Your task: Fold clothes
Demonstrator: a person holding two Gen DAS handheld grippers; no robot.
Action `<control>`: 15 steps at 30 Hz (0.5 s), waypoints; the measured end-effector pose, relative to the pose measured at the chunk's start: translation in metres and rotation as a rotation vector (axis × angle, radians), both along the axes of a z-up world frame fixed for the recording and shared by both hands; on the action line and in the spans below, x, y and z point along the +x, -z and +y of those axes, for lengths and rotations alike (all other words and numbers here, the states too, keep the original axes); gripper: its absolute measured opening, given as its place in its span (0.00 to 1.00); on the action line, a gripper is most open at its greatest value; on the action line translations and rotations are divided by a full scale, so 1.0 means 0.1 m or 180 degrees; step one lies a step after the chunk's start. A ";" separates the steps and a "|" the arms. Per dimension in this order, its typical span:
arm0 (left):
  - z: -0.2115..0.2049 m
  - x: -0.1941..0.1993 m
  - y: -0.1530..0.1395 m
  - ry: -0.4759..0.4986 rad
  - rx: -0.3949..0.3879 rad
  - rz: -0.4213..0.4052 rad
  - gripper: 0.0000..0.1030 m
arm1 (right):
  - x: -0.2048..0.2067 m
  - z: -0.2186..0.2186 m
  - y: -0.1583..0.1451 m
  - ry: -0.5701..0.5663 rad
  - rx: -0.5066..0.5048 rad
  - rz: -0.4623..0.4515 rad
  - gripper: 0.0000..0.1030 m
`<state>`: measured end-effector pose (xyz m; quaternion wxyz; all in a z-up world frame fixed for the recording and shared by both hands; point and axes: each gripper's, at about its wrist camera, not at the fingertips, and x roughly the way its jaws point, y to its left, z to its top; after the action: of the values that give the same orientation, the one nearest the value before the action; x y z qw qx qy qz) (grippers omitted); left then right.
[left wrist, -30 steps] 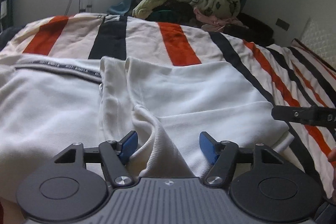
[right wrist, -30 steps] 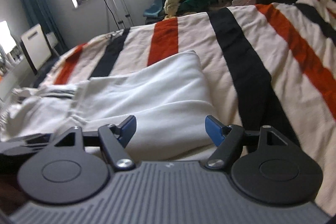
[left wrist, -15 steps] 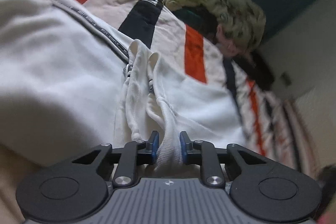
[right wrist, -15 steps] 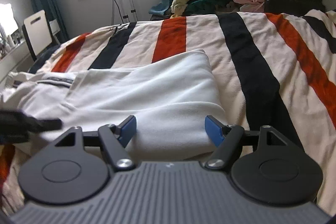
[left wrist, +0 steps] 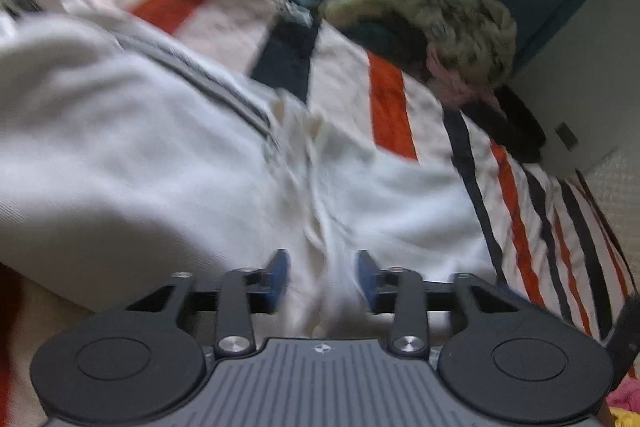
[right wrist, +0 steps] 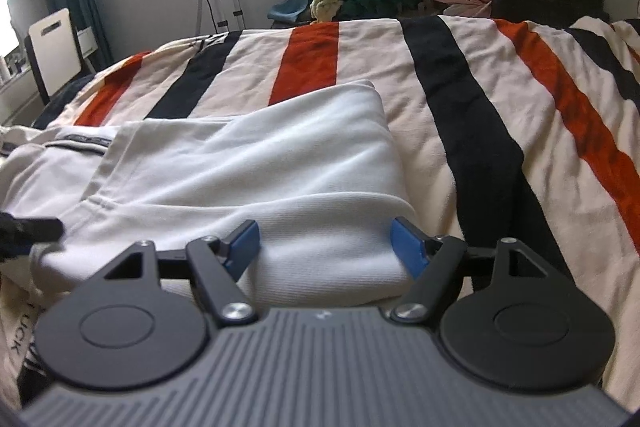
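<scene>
A white garment [right wrist: 256, 179] lies folded in soft layers on the striped bed [right wrist: 500, 115], a dark printed band along its far left edge. The left tongs [left wrist: 323, 277] stand partly spread with a bunched ridge of the garment between the blue pads, though blur hides whether they touch it. The right tongs [right wrist: 325, 245] are spread wide around the garment's near fold.

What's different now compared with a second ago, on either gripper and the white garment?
The left tongs, wide open a second ago, closed on a bunched ridge of the white garment and have now parted somewhat, the ridge still between the pads; that view also tilted. The right tongs stayed open at the garment's folded edge. The striped bedspread is unchanged.
</scene>
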<state>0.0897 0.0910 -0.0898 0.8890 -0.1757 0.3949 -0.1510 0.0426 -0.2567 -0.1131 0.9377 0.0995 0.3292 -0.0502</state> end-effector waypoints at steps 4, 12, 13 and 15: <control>0.24 -0.14 -0.30 -0.0303 0.0205 -0.0426 0.80 | -0.03 -0.04 -0.01 0.0033 0.0091 -0.0006 0.72; 0.64 -0.40 -0.47 -0.0608 0.0067 -0.0480 0.93 | -0.05 -0.07 -0.03 0.0062 0.0186 0.0004 0.72; 0.77 -0.43 -0.44 -0.0747 -0.0100 -0.0398 0.95 | -0.05 -0.08 -0.03 0.0066 0.0198 0.0005 0.72; 1.05 -0.45 -0.35 -0.1111 -0.0412 -0.0136 0.97 | -0.06 -0.09 -0.03 0.0074 0.0217 0.0004 0.72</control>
<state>0.0447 0.1964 -0.0553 0.8967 -0.2952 0.3290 -0.0232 0.0370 -0.2657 -0.1103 0.9329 0.1352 0.3302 -0.0499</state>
